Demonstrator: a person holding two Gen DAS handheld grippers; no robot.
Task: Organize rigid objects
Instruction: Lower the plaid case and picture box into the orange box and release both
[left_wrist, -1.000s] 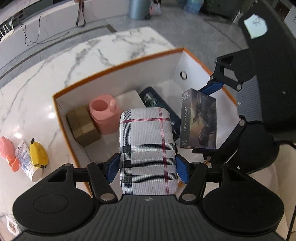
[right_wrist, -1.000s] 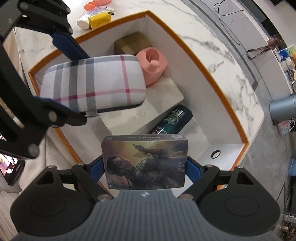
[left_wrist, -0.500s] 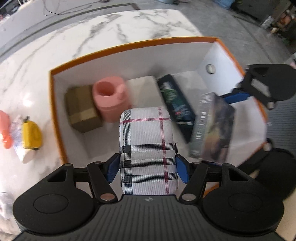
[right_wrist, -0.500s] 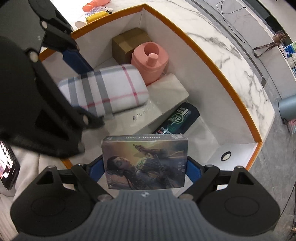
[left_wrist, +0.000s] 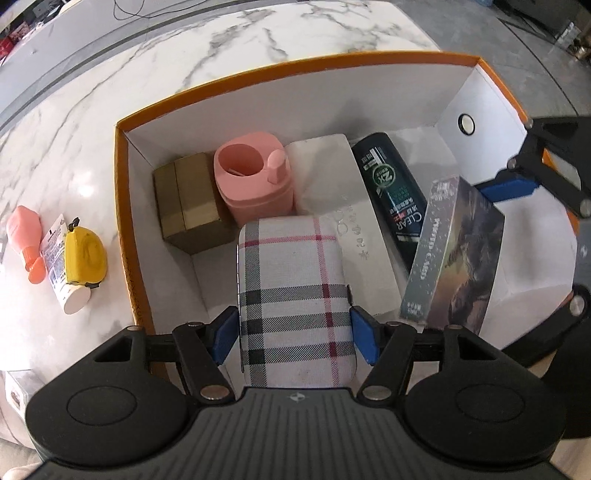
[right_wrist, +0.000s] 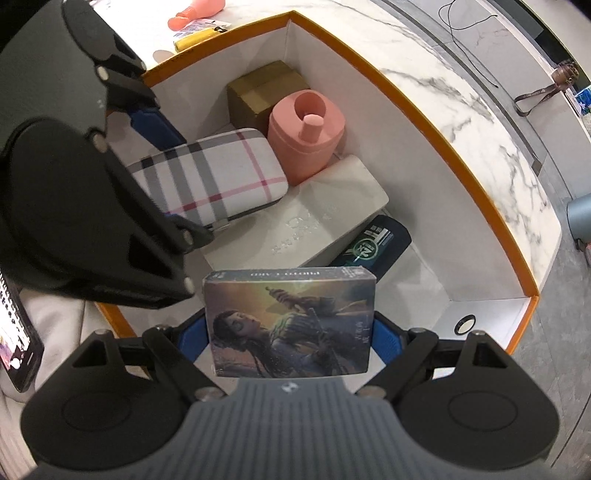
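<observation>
My left gripper (left_wrist: 295, 334) is shut on a plaid case (left_wrist: 295, 295) and holds it over the near left part of the orange-rimmed white box (left_wrist: 258, 79). The case also shows in the right wrist view (right_wrist: 214, 181). My right gripper (right_wrist: 291, 339) is shut on a picture card box (right_wrist: 291, 325), held over the near right part of the box (right_wrist: 406, 99); it also shows in the left wrist view (left_wrist: 454, 254). Inside lie a brown carton (left_wrist: 188, 199), a pink container (left_wrist: 255, 177), a white flat box (left_wrist: 343, 206) and a dark shampoo bottle (left_wrist: 391, 192).
On the marble counter left of the box lie a pink bottle (left_wrist: 26, 236), a white tube (left_wrist: 62, 269) and a yellow tape measure (left_wrist: 86, 258). A phone (right_wrist: 14, 343) lies at the near left in the right wrist view.
Both grippers have moved down and in over the box with their loads. The plaid case now sits lower, close to the white flat box and pink container.
</observation>
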